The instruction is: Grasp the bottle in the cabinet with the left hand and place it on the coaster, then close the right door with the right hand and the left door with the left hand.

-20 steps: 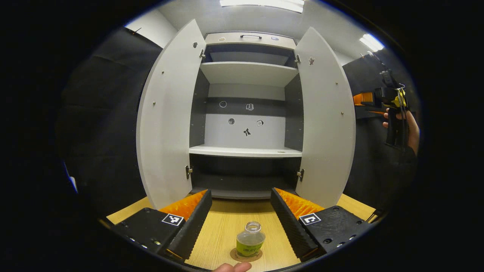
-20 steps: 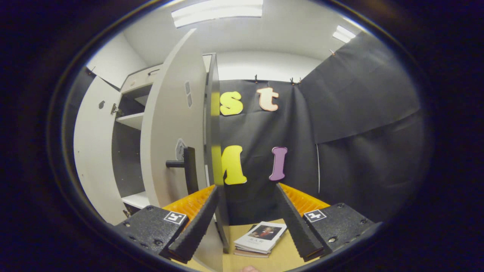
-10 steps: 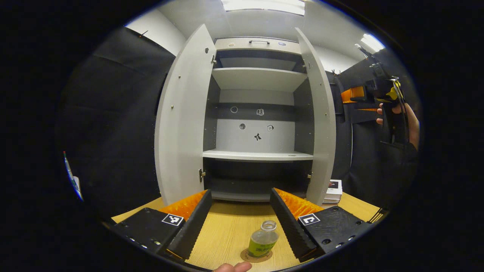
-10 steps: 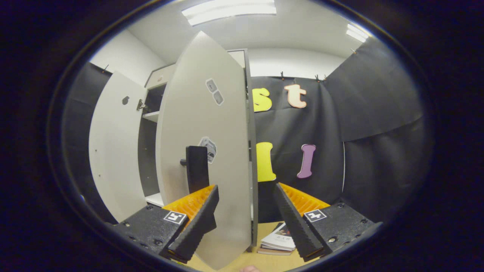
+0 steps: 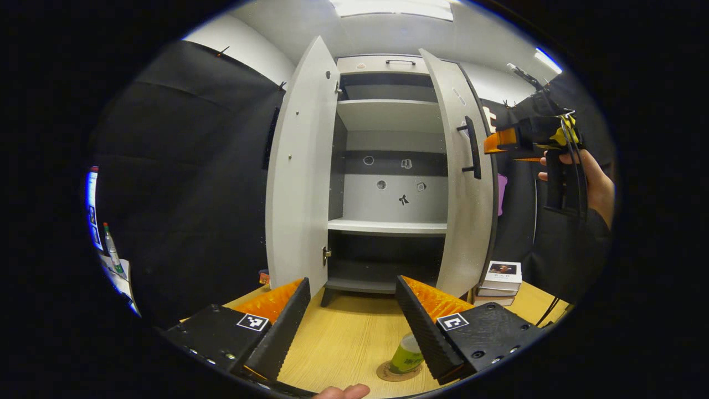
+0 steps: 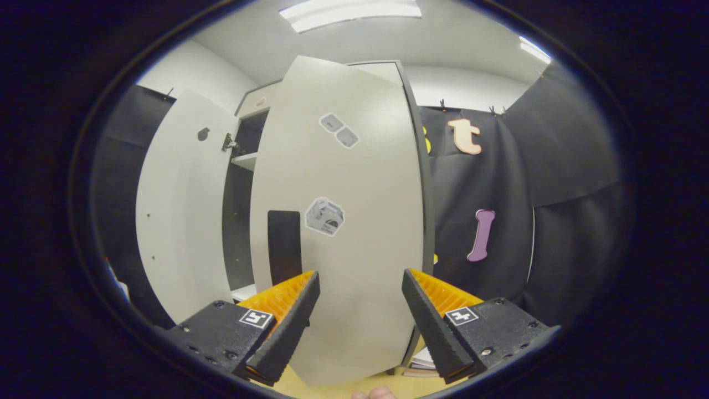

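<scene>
Wooden table (image 5: 343, 338), pale grain, running up to the foot of a grey cabinet (image 5: 388, 166) with shelves inside and small stickers on its back panel. Bottle (image 5: 409, 354) upright on the round coaster (image 5: 390, 374) near the table's front edge, half hidden behind one finger of the left gripper (image 5: 352, 327). Left gripper low over the table, jaws spread wide, nothing between them. A fingertip at the very bottom edge of the left gripper view.

Left door (image 5: 299, 166) swung wide open, its inner face and hinges showing. Right door (image 5: 462, 177) part-way round toward the cabinet front, its dark bar handle (image 5: 471, 147) facing outward. Right gripper (image 5: 498, 145) up beside that door's outer face, held in a hand (image 5: 587, 177) with a dark sleeve below; contact with the door not clear from here.

In the right gripper view, right gripper (image 6: 359, 318) with jaws spread apart, pointed straight at the right door's outer face (image 6: 354, 221), close to it, stickers and the dark handle (image 6: 283, 244) on that face; touching or just short cannot be told.

Stack of books (image 5: 498, 274) on the table just right of the cabinet. Black cloth walls (image 5: 188, 166) all round, white wall above, strip lights (image 6: 349, 10) on the ceiling. A marker pen and papers (image 5: 111, 249) at the far left edge.
</scene>
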Demonstrator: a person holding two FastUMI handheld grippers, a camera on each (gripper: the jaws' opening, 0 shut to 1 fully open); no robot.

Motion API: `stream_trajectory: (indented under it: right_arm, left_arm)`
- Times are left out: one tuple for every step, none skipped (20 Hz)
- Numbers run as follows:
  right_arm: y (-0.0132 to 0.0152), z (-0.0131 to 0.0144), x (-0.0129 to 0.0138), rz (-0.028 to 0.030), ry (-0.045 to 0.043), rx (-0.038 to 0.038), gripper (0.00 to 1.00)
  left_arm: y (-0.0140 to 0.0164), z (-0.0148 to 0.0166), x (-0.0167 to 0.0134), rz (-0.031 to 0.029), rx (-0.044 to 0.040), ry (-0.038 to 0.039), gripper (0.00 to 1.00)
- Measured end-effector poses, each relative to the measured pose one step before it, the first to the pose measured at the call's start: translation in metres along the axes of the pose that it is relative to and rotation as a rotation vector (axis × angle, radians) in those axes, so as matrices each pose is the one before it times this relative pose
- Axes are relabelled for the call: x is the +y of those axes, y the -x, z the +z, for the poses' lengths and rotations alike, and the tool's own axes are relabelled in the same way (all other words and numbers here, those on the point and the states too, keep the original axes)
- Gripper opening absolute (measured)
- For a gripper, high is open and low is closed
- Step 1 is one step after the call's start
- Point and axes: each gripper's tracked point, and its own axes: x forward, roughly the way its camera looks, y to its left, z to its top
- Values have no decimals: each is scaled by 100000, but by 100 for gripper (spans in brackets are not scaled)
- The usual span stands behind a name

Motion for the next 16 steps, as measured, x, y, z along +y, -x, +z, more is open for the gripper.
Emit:
stream_trajectory:
  right_arm:
    - [280,287,-37,172,218,-1081,98]
    - [383,162,-61,255,411,-517,98]
    - [351,-4,-150,13,651,77,98]
    - [494,-233,-259,-309,1095,711,98]
    - [525,-112,-249,-344,1161,649,98]
    - [667,-129,-379,-751,1079,348,98]
    - [855,-100,-492,-602,1293,395,98]
    - [947,-32,-370,-367,1113,-93,99]
    - [1011,-9,-391,-421,784,-322,98]
    - [1190,-125,-535,-832,621,-345,98]
    - [999,-164,-472,-1104,291,-26,99]
    - [1138,-349,-558,-1616,258,141,98]
    - [1133,-347,-612,-1991,148,-60,99]
    - [1142,-454,-611,-2165,-67,173,98]
    - [1035,-552,-565,-2292,-347,285,98]
    - [1038,-800,-489,-1997,-479,288,98]
  left_arm:
    - [43,46,245,566,130,53,94]
    - [10,95,230,414,73,19,94]
    - [52,18,153,250,67,-29,94]
    - [-6,-38,34,34,-15,-142,94]
    - [-70,-22,-47,-399,284,-72,94]
    - [-220,25,-239,-739,214,-14,94]
    - [-137,75,-290,-781,112,-100,94]
    - [15,72,-322,-965,137,-267,94]
    - [-70,42,-374,-1009,41,-418,94]
    - [-118,101,-477,-1288,185,-420,94]
    - [-51,174,-582,-1418,124,-279,94]
    - [-97,256,-612,-1578,-168,-127,94]
    - [-73,319,-655,-1618,-503,-121,94]
    - [-141,226,-685,-1438,-341,-273,94]
    - [-59,124,-665,-1444,-143,-299,94]
    - [-28,219,-736,-1569,-227,-126,94]
